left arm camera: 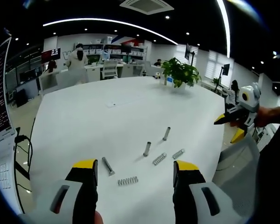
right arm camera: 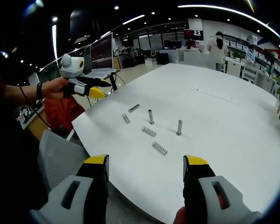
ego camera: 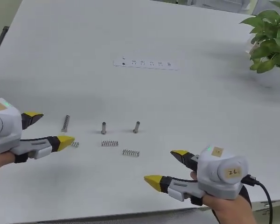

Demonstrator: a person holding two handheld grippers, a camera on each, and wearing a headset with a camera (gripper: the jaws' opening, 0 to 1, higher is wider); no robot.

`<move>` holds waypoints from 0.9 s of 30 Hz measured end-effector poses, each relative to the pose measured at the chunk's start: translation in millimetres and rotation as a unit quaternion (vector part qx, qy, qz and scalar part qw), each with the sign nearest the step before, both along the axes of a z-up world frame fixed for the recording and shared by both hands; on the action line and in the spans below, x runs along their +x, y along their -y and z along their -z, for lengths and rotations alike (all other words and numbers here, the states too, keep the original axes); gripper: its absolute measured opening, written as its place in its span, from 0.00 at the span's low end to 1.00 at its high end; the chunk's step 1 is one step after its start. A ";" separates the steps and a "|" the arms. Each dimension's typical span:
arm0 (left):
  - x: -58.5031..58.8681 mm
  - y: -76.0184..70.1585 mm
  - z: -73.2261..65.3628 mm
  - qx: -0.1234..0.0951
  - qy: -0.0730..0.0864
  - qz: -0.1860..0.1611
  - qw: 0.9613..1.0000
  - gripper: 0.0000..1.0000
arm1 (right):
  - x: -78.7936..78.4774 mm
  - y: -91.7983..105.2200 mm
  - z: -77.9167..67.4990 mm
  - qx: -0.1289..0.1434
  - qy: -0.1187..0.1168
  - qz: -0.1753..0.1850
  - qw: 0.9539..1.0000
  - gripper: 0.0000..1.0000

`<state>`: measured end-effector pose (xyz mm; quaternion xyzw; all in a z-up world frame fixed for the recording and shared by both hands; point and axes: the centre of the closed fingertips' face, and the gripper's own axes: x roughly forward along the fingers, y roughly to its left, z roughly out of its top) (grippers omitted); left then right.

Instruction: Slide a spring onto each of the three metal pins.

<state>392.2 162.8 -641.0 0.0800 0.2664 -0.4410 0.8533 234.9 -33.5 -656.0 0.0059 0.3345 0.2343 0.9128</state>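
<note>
White and matt, the broad surface (ego camera: 186,107) runs back to a white power strip (ego camera: 146,63) at the upper middle of the head view and a green leafy plant (ego camera: 270,39) at the upper right. Left of centre, lower down, are three short grey metal pins. The left pin (ego camera: 65,123) lies flat, while the middle pin (ego camera: 103,128) and the right pin (ego camera: 136,127) stand upright. Just below them in the frame lie three small coiled wire springs, apart from each other: the left spring (ego camera: 75,144), the middle spring (ego camera: 109,143) and the right spring (ego camera: 130,152). None is on a pin.

The left hand-held gripper (ego camera: 49,128), at the left edge, has its jaws spread wide with nothing between them. The right hand-held gripper (ego camera: 167,167), at the lower right, is just as wide and empty.

The springs look very light and soft, so a hard pinch could squash them or flick them away. A gentle hold across the coils near one end would leave the bore free. The pins look stiff and smooth, and the standing ones would probably topple at a nudge.
</note>
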 end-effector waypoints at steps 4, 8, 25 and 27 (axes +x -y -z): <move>11.8 2.4 4.4 0.004 0.001 0.001 1.000 0.60 | 0.3 1.3 0.7 -0.001 -0.001 0.002 1.000 0.63; 23.4 3.4 9.5 0.007 0.000 -0.003 1.000 0.59 | -0.3 3.0 0.9 -0.001 -0.001 0.004 1.000 0.63; 55.4 13.8 46.7 0.025 -0.019 -0.021 0.999 0.53 | -13.2 18.0 2.4 -0.003 -0.007 0.029 1.000 0.62; 58.8 15.2 52.1 0.027 -0.023 -0.022 0.999 0.52 | -13.9 18.6 2.3 -0.004 -0.008 0.030 1.000 0.62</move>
